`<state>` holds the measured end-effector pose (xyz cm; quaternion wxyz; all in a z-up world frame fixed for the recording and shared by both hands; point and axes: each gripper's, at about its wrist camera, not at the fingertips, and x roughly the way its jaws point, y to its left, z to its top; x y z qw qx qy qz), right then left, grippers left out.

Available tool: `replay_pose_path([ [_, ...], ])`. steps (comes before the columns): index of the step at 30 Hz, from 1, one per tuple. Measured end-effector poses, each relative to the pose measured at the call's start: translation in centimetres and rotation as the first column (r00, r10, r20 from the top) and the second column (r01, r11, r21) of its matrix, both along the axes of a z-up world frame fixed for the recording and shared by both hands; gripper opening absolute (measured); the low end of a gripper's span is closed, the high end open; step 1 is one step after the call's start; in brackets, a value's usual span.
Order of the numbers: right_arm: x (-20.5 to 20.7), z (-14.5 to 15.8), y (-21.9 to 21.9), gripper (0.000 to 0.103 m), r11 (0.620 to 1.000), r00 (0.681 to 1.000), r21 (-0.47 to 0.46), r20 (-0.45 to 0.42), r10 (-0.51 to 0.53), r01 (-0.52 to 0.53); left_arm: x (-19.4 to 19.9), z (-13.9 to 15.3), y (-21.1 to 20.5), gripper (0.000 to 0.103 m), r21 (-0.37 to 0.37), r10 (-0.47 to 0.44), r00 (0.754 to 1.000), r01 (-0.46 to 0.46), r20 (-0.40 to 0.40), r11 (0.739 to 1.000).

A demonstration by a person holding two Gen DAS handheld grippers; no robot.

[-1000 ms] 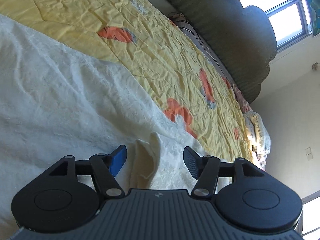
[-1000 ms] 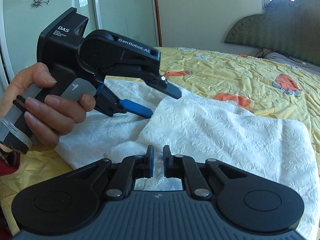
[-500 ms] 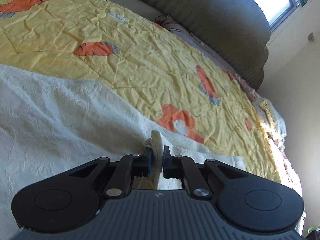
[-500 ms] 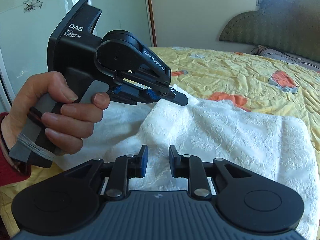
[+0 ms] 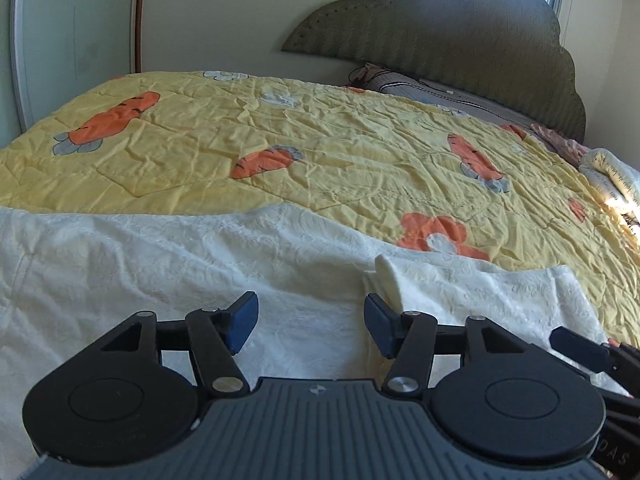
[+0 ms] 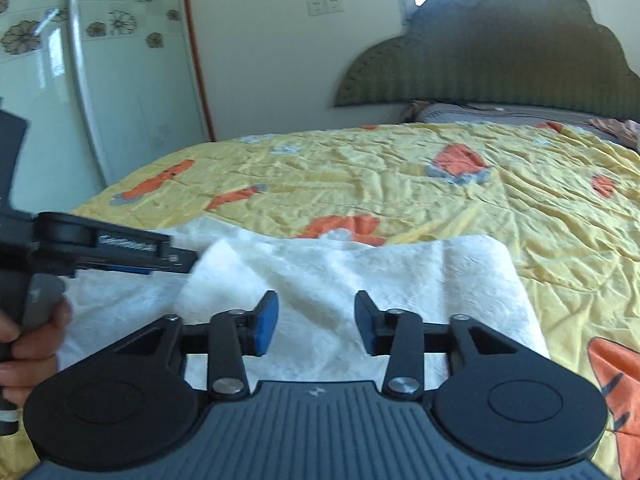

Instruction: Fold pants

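The white textured pants [image 5: 168, 264] lie folded flat across the near part of the yellow carrot-print quilt [image 5: 340, 152]. My left gripper [image 5: 311, 322] hovers just over them; its jaws are opening and no cloth is between the pads. A small upright pinch of fabric [image 5: 386, 280] stands beside its right finger. My right gripper [image 6: 316, 322] is over the pants [image 6: 380, 272] near their right end; its jaws are also opening, with nothing between them. A hand [image 6: 28, 344] holds the left gripper at the left edge of the right wrist view.
A dark green padded headboard [image 5: 460, 40] and pillows [image 5: 420, 88] are at the far end of the bed. A bundled blanket [image 5: 608, 176] lies at the right edge. A glass door with flower prints [image 6: 120, 80] stands left of the bed.
The left gripper shut on a ridge of the pants, then let go, rolled level and drew back. The right gripper went from shut to open and lifted slightly.
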<state>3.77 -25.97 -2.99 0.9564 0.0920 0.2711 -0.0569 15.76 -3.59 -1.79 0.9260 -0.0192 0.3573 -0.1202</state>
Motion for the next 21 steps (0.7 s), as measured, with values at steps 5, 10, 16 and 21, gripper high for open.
replay_pose_path([
  [5,0.1,-2.0,-0.6,0.058,0.999,0.998,-0.037,-0.056,-0.022,0.020,-0.7,-1.0,0.8,0.062,0.038,0.022,1.000,-0.021,-0.013,0.999],
  [10,-0.2,-1.5,0.3,0.060,0.998,0.999,-0.065,-0.035,-0.015,0.013,-1.3,-0.9,1.2,0.064,0.050,0.029,1.000,-0.030,0.003,0.998],
  [16,0.3,-2.1,1.5,0.091,0.993,0.997,-0.121,-0.077,-0.006,-0.003,-2.6,-1.7,1.6,0.073,0.074,0.034,0.998,-0.038,0.053,0.997],
  [21,0.8,-2.5,2.3,0.103,0.987,0.994,-0.157,-0.111,0.022,-0.039,-4.0,-3.0,1.4,0.084,0.108,0.036,0.990,-0.051,0.135,0.993],
])
